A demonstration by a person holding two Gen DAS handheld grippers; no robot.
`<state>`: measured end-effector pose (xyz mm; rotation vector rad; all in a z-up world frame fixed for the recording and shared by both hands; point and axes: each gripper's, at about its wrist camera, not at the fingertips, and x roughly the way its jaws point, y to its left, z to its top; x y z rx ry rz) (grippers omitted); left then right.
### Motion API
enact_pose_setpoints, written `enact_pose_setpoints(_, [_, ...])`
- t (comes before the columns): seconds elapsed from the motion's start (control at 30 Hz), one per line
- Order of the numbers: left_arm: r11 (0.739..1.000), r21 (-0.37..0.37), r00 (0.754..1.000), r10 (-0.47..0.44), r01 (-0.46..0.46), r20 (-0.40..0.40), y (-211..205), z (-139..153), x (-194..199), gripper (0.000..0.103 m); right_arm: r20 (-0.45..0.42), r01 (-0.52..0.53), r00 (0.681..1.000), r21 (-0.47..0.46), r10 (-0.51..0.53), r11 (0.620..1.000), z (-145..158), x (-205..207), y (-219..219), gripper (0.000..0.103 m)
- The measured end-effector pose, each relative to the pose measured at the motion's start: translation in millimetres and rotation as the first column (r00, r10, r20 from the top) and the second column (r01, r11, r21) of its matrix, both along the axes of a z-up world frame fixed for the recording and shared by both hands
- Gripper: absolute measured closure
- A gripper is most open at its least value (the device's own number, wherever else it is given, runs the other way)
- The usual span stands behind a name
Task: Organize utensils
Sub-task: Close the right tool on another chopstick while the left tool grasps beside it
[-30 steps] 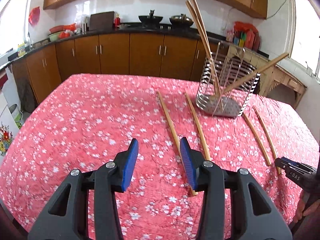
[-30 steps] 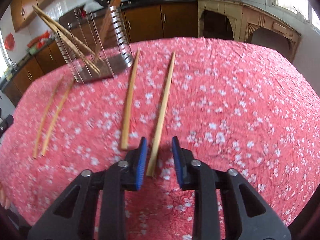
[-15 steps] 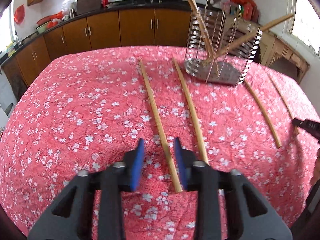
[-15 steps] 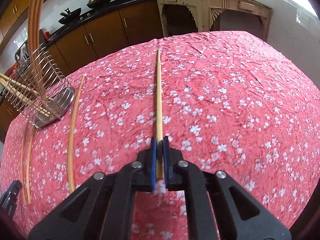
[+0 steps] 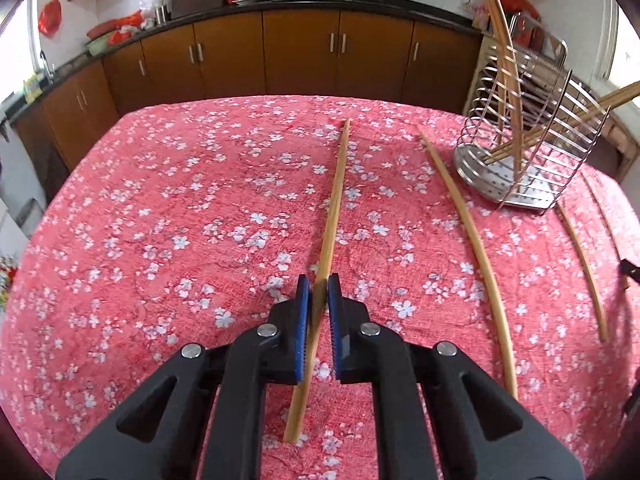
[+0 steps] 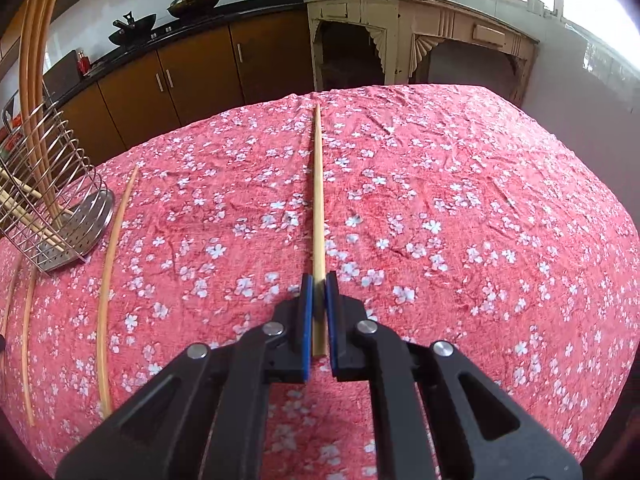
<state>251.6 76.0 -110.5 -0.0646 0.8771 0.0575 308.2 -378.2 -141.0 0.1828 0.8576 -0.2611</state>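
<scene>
My left gripper [image 5: 318, 292] is closing its blue pads onto a wooden chopstick [image 5: 338, 184] that lies on the red flowered tablecloth [image 5: 160, 220]; the stick runs between the pads and out behind them. My right gripper [image 6: 319, 284] is shut on the near end of another chopstick [image 6: 318, 184], which points away across the cloth. A wire utensil holder [image 5: 576, 148] with several chopsticks leaning in it stands at the far right in the left wrist view. In the right wrist view the holder [image 6: 92, 216] stands at the far left.
Loose chopsticks lie on the cloth: one [image 5: 468, 232] right of my left gripper, another [image 5: 580, 256] past the holder. In the right wrist view a loose one [image 6: 112, 232] lies beside the holder. Brown cabinets [image 5: 300, 52] and a cream side table [image 6: 400, 28] stand behind the table.
The left gripper moved forward and down over a chopstick and its jaws went from wide apart to pressed on it. The right gripper shut on its chopstick and swung right.
</scene>
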Motion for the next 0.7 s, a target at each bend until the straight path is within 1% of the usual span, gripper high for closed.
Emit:
enact_pose_setpoints(0.1, [0.999, -0.012, 0.999, -0.030, 0.030, 0.012, 0, 2, -6, 0.090, -0.001, 0.000, 1.000, -0.003, 0.000, 1.000, 0, 1, 1, 0.095])
enact_pose_setpoints(0.13, [0.999, -0.007, 0.999, -0.045, 0.045, 0.016, -1, 3, -10, 0.081, -0.001, 0.000, 1.000, -0.001, 0.000, 1.000, 0, 1, 0, 0.095])
enact_pose_setpoints(0.17, [0.999, 0.004, 0.999, -0.046, 0.046, 0.019, 0, 3, -13, 0.065, 0.000, 0.000, 1.000, 0.002, 0.000, 1.000, 0, 1, 1, 0.095])
enact_pose_setpoints(0.23, [0.999, 0.020, 0.998, -0.050, 0.050, 0.030, -1, 5, -21, 0.051, -0.001, -0.001, 1.000, -0.001, 0.001, 1.000, 0, 0, 2, 0.095])
enact_pose_setpoints(0.3, [0.997, 0.037, 0.997, -0.072, 0.071, 0.035, -4, 8, -25, 0.050, -0.004, -0.005, 1.000, -0.013, 0.004, 1.000, 0, -4, 5, 0.094])
enact_pose_setpoints(0.37, [0.995, 0.063, 0.996, -0.083, 0.082, 0.016, -7, 6, -29, 0.050, -0.006, -0.010, 1.000, -0.022, 0.010, 1.000, -1, -9, 8, 0.094])
enact_pose_setpoints(0.53, [0.990, 0.089, 0.994, -0.110, 0.112, -0.022, -6, 1, -41, 0.051, -0.013, -0.031, 0.999, -0.040, 0.031, 0.999, -1, -24, 10, 0.094])
enact_pose_setpoints(0.6, [0.990, 0.069, 0.992, -0.120, 0.121, -0.027, -1, 0, -45, 0.054, -0.014, -0.035, 0.999, -0.039, 0.035, 0.999, -1, -31, 11, 0.094])
enact_pose_setpoints(0.67, [0.988, 0.078, 0.991, -0.134, 0.135, -0.025, -1, 1, -51, 0.064, -0.014, -0.036, 0.999, -0.038, 0.035, 0.999, -2, -35, 11, 0.094])
enact_pose_setpoints(0.7, [0.987, 0.080, 0.990, -0.139, 0.141, -0.024, -2, 1, -54, 0.066, -0.014, -0.036, 0.999, -0.038, 0.036, 0.999, -2, -36, 12, 0.094])
